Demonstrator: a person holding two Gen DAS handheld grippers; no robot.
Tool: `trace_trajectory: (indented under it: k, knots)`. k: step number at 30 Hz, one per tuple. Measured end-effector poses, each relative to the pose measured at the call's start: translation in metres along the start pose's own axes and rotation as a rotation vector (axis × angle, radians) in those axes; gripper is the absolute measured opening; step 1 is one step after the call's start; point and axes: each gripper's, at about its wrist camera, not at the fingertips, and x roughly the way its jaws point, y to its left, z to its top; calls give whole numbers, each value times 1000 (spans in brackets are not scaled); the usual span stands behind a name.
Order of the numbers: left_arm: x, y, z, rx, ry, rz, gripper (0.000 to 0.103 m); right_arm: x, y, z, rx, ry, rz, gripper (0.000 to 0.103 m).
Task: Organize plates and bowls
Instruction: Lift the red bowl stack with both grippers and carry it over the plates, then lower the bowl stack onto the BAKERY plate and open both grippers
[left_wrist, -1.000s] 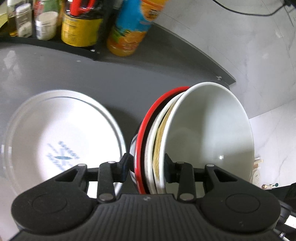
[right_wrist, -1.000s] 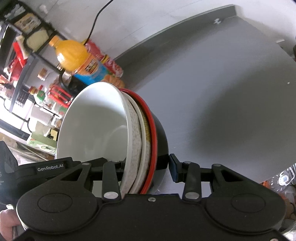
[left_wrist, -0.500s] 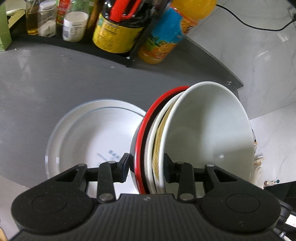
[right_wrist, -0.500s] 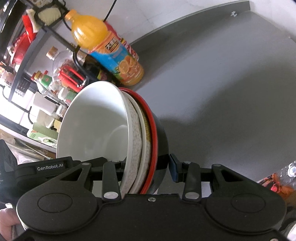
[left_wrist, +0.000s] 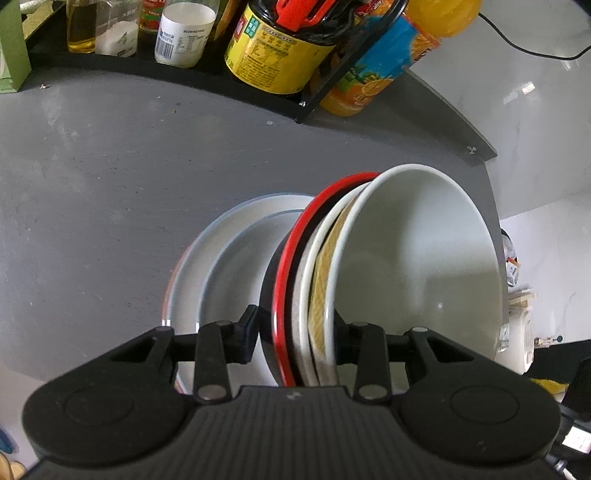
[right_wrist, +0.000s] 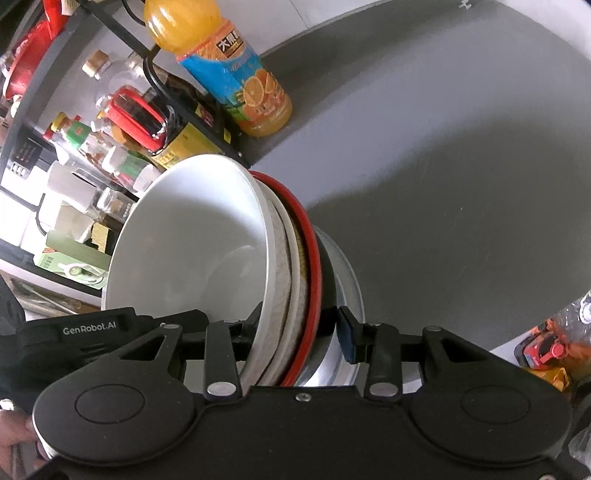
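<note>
A grey countertop (left_wrist: 110, 192) carries a white plate (left_wrist: 221, 266) near its front edge. Above the plate hangs a nested stack of bowls (left_wrist: 406, 266), tipped on edge. The left gripper (left_wrist: 295, 336) and right gripper (right_wrist: 295, 328) each clamp its rim. An orange juice bottle (right_wrist: 236, 81) stands at the back edge. "GenRobot.AI" marks the left tool.

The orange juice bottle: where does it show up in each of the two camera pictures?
Left wrist view: the orange juice bottle is at the top, right of centre, behind the black rack.
Right wrist view: it stands at top centre, upright on the grey counter.
Shared landmark: the stack of bowls, held between both tools.
</note>
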Motion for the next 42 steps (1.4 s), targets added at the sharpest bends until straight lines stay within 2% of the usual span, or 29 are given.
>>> trace_trajectory:
  k: [8, 21, 22, 26, 29, 31, 34, 37, 42]
  knots:
    - [4, 10, 4, 32, 29, -17, 35, 6, 4, -9, 37, -6, -30, 38]
    - [7, 15, 7, 100, 42, -60, 37, 3, 3, -19, 99, -93, -45, 40]
    - [4, 12, 6, 117, 26, -55, 41, -2, 5, -20, 91, -117, -57, 42]
    - [-4, 6, 9, 142, 9, -39, 50, -27, 12, -22, 49, -189, -98, 63]
    - [-16, 0, 9, 149, -15, -33, 60, -44, 10, -22, 36, -218, -109, 69]
    - [-25, -5, 6, 158, -41, -16, 70, -55, 7, -23, 25, -234, -99, 72]
    - [-37, -13, 0, 175, -90, 14, 75, -68, 2, -25, 12, -260, -81, 79]
    - [-46, -20, -6, 162, -118, 43, 78, -81, -6, -27, -11, -273, -68, 82]
    - [-63, -36, -24, 150, -161, 78, 86, -106, -19, -32, -42, -310, -89, 90]
